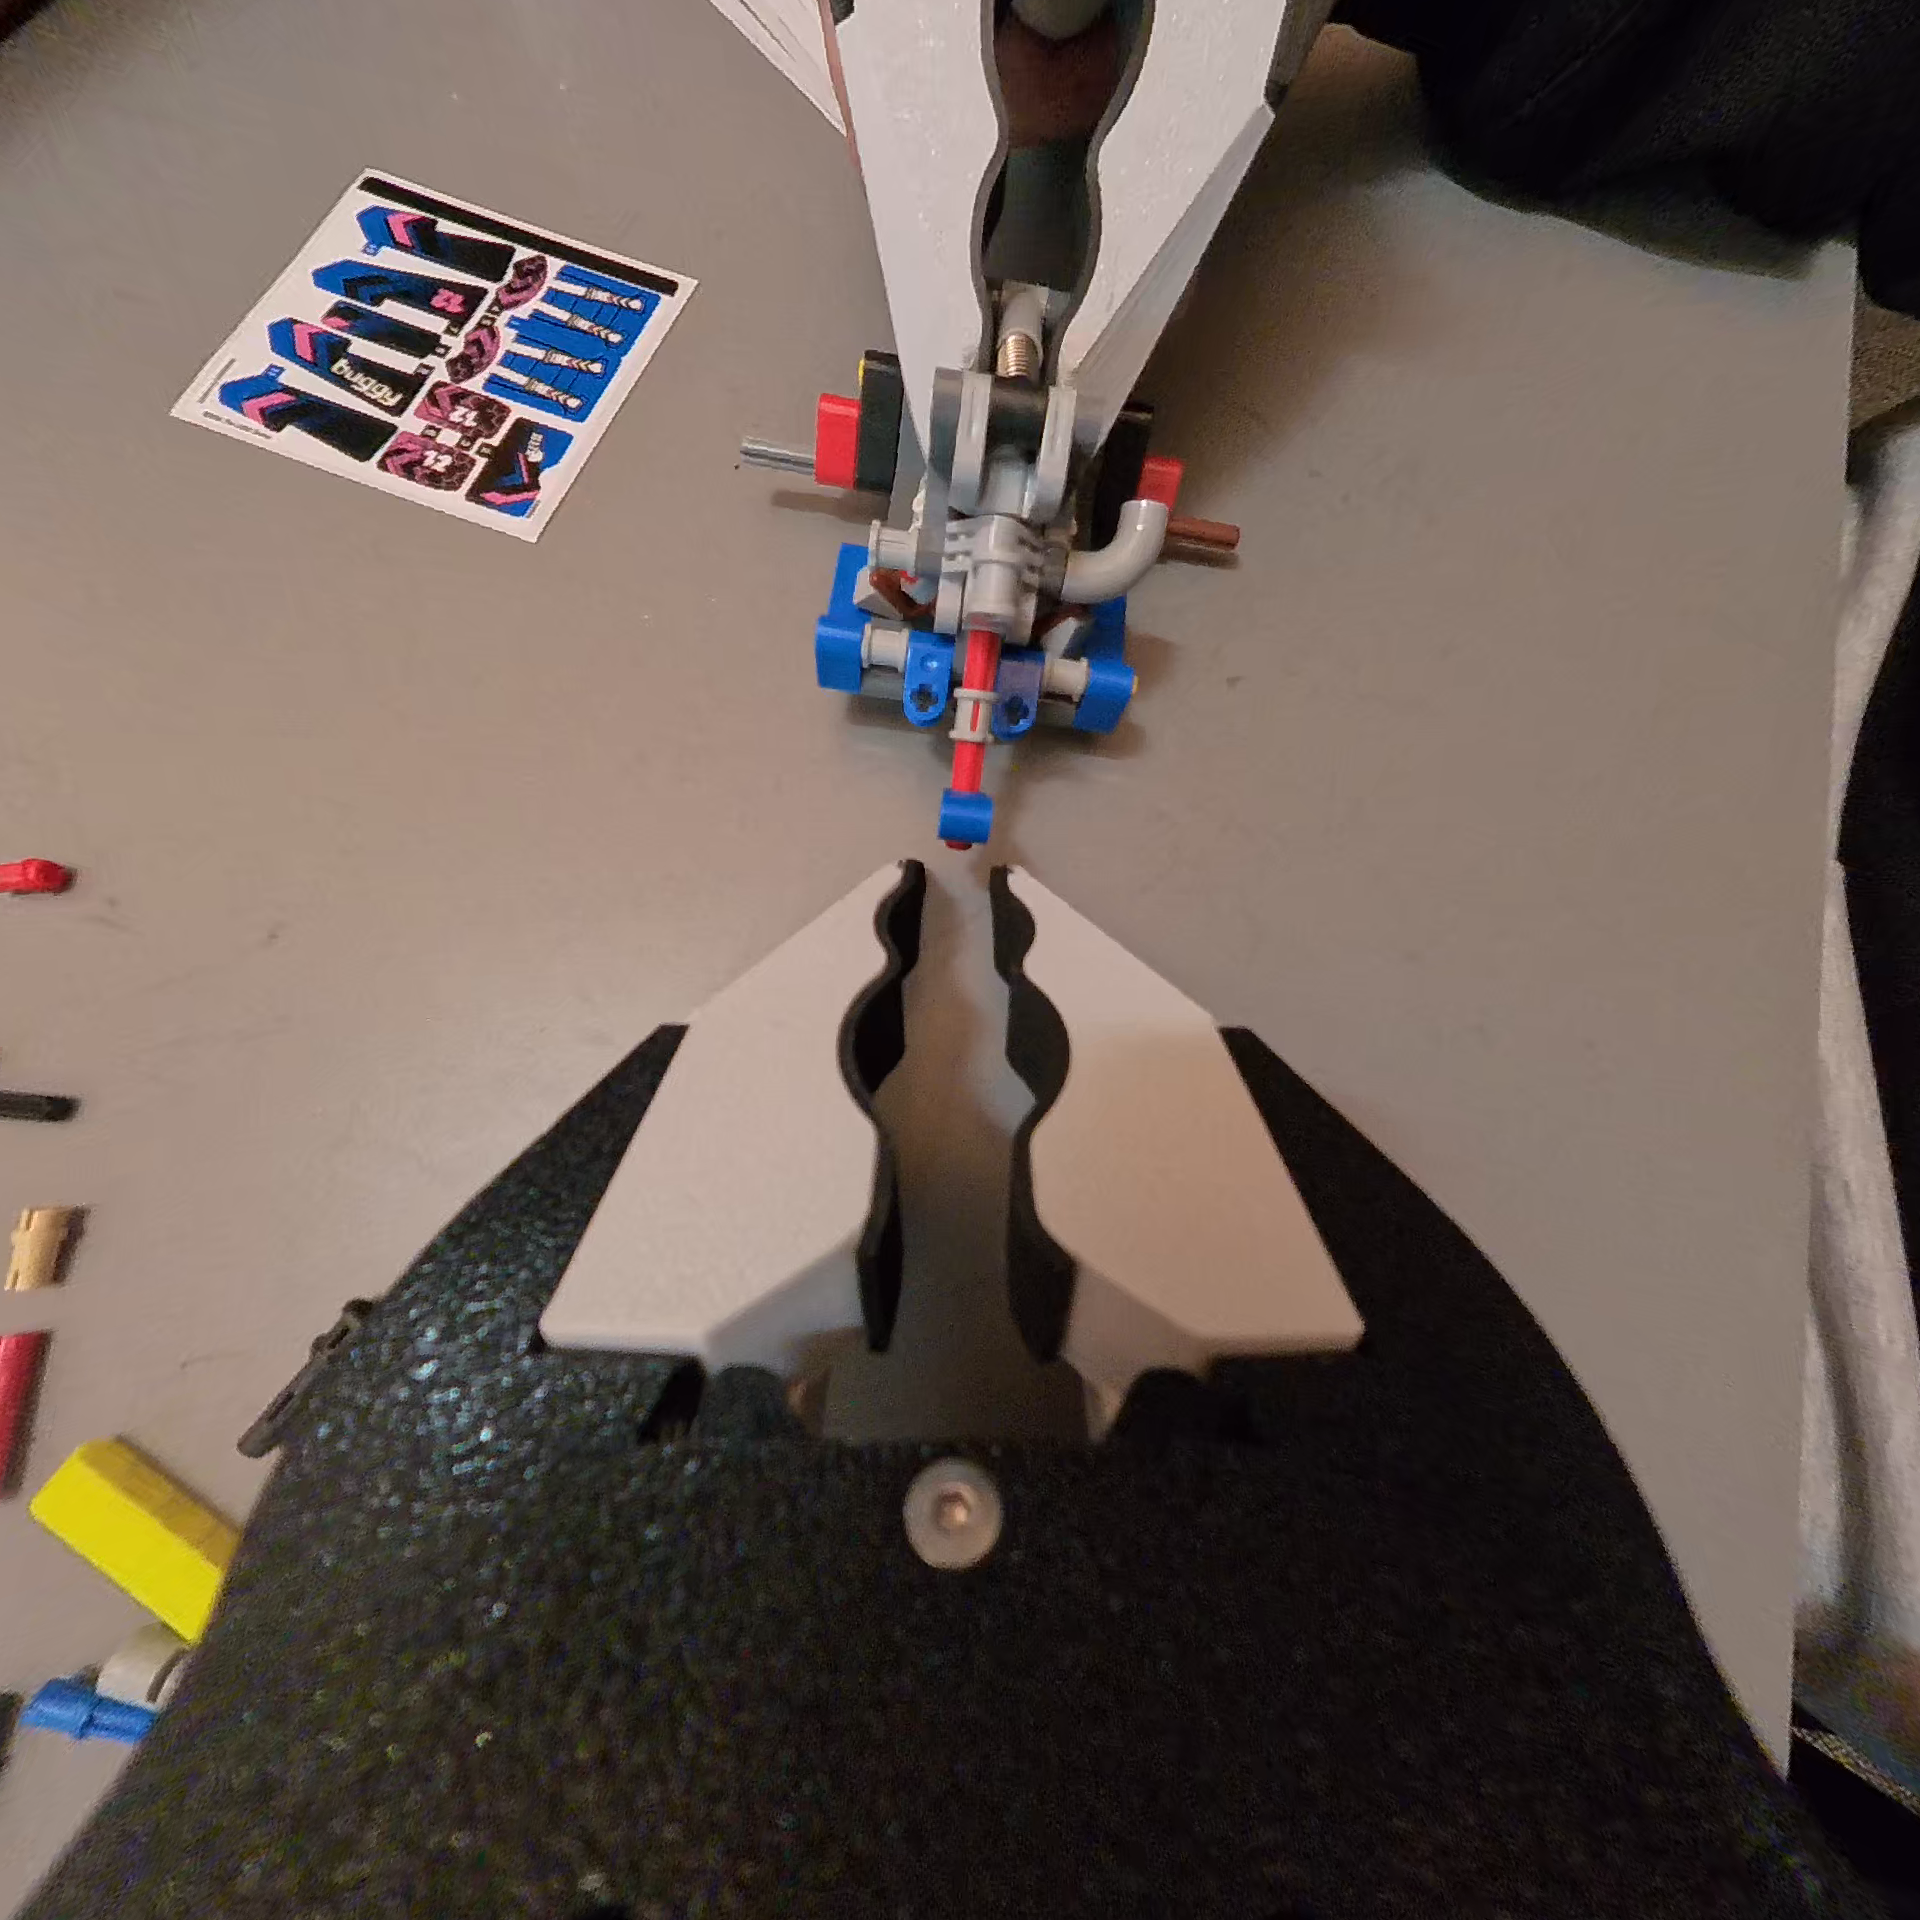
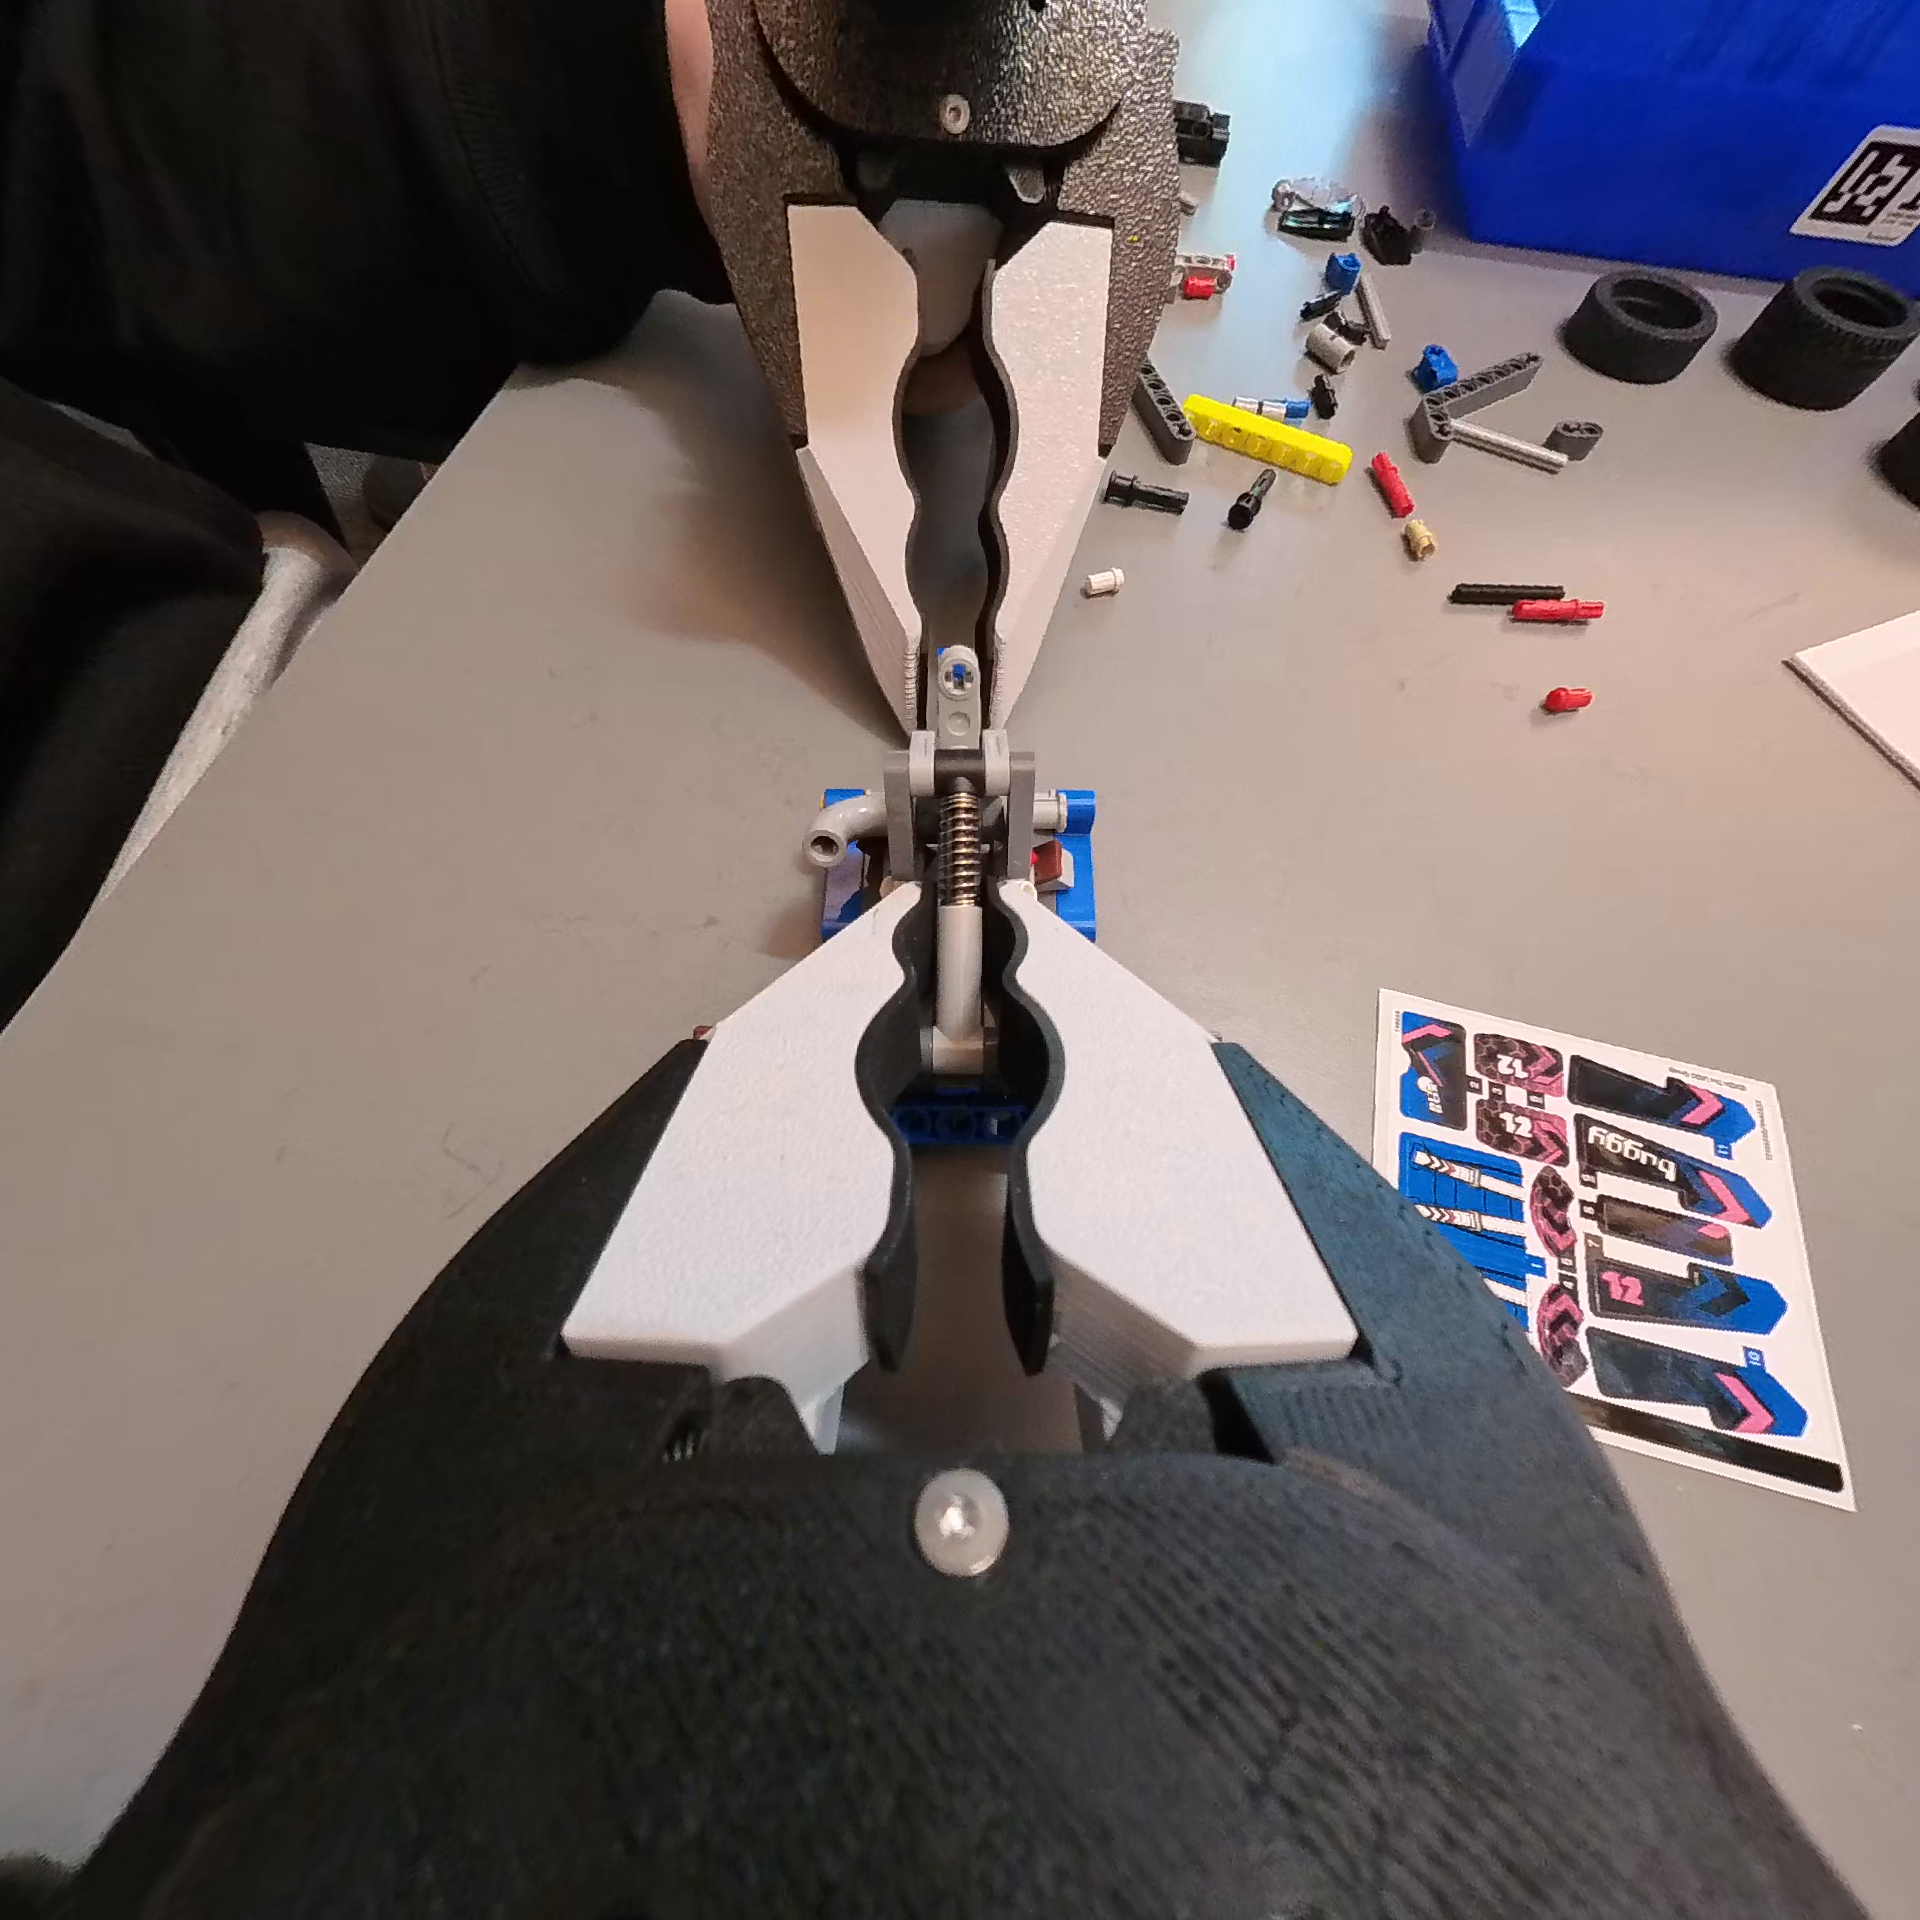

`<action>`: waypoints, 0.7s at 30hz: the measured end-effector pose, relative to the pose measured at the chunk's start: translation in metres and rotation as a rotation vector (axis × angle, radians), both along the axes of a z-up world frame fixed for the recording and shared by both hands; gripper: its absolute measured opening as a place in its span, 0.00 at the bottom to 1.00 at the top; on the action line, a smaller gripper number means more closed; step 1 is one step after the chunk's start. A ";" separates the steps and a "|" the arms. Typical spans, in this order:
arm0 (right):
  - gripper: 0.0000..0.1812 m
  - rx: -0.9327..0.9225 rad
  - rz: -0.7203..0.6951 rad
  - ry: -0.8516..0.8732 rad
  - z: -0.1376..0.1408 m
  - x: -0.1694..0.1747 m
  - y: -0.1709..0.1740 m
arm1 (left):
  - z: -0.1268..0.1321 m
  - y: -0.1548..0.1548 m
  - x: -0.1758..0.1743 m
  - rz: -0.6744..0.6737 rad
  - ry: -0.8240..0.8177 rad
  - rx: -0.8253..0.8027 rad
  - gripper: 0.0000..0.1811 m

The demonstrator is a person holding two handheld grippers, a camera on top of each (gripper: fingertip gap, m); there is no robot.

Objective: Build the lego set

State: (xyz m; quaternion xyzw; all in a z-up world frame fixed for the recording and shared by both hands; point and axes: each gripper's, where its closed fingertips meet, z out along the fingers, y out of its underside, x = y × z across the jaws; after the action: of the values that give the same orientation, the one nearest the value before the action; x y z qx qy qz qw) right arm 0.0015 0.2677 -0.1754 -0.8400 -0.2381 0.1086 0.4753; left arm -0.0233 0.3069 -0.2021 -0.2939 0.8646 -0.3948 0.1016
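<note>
Two grippers: both hand-held, facing each other across the half-built blue and grey lego chassis [image 1: 977,582], the landmark for every place below.
Table: flat grey tabletop [image 1: 416,727] bearing everything.
Bin: blue plastic box [image 2: 1662,114], far beyond the chassis in the right wrist view.
Tyres: black rubber tyres [image 2: 1640,324], well apart from the chassis, just before the bin.
Sticker sheet: white sheet of blue, pink and black stickers [image 1: 431,353], beside the chassis, not touching.
Loose parts: yellow beam [image 2: 1268,438] amid scattered pins and grey beams, well apart from the chassis.
Right gripper [image 2: 961,914]: clenched on the chassis about its grey spring shock absorber [image 2: 958,831], holding it at the far end.
Left gripper [image 1: 956,873]: released, empty, tips slightly parted, just short of the chassis.
Red axle [image 1: 975,717]: sticks out of the chassis straight at the left gripper, capped by a small blue connector [image 1: 964,816].
Key relation: axle's long axis lines up with the left gripper's gap; that gripper is nearer, so a straight advance probably meets the connector.
</note>
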 end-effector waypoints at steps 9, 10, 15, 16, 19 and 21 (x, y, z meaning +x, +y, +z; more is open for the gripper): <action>0.03 0.002 -0.001 -0.006 0.000 0.000 0.000 | 0.000 -0.001 -0.002 -0.014 -0.009 0.009 0.05; 0.04 0.001 -0.001 -0.005 0.000 0.000 0.000 | 0.000 -0.001 -0.003 -0.024 -0.006 0.007 0.03; 0.04 -0.007 -0.001 0.010 0.000 0.000 0.000 | 0.000 -0.005 0.000 -0.036 -0.051 0.040 0.05; 0.04 -0.008 0.000 0.012 0.000 0.000 0.000 | 0.000 -0.005 0.001 -0.030 -0.065 0.054 0.06; 0.04 -0.015 -0.002 0.025 0.000 0.001 -0.001 | 0.000 -0.004 0.003 -0.022 -0.073 0.058 0.05; 0.04 -0.015 -0.002 0.024 0.000 0.001 -0.001 | 0.001 -0.003 0.005 -0.014 -0.079 0.059 0.05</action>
State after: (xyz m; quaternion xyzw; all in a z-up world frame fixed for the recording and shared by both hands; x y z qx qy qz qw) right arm 0.0024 0.2667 -0.1754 -0.8423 -0.2308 0.1199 0.4720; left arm -0.0187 0.3042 -0.2014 -0.2690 0.8732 -0.3810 0.1416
